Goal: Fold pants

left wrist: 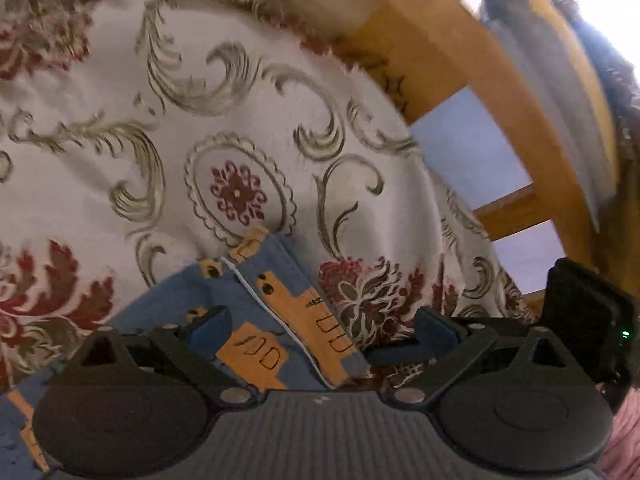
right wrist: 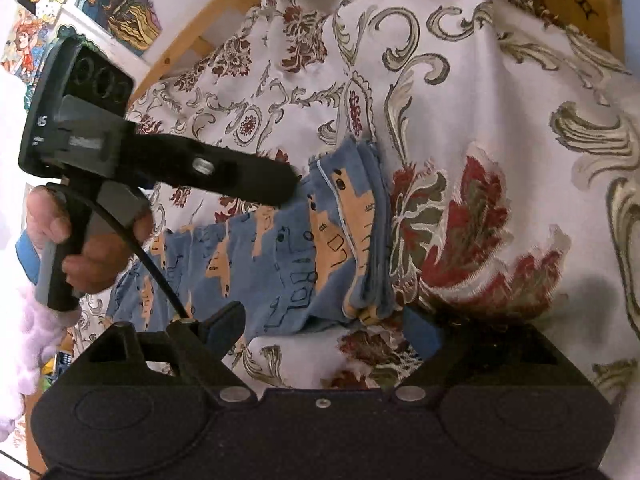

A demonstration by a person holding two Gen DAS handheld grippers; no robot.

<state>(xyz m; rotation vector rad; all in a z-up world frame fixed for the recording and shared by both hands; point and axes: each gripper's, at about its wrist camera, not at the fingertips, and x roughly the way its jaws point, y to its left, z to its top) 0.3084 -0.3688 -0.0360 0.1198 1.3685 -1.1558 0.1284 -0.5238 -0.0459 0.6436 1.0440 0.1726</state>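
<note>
Floral bedspread (right wrist: 500,80) under wooden frame (left wrist: 460,40). Blue pants (right wrist: 280,248) lying folded on it, layered edge toward right. Left gripper (left wrist: 324,332) spread open over pants corner; right gripper (right wrist: 324,322) open just beside stacked edge, gripping nothing. Best next: pinch all layers together, lift evenly, keep edges aligned.

Floral bedspread (left wrist: 248,92) — wooden frame (left wrist: 460,52) — wall drawings (right wrist: 116,4).
</note>
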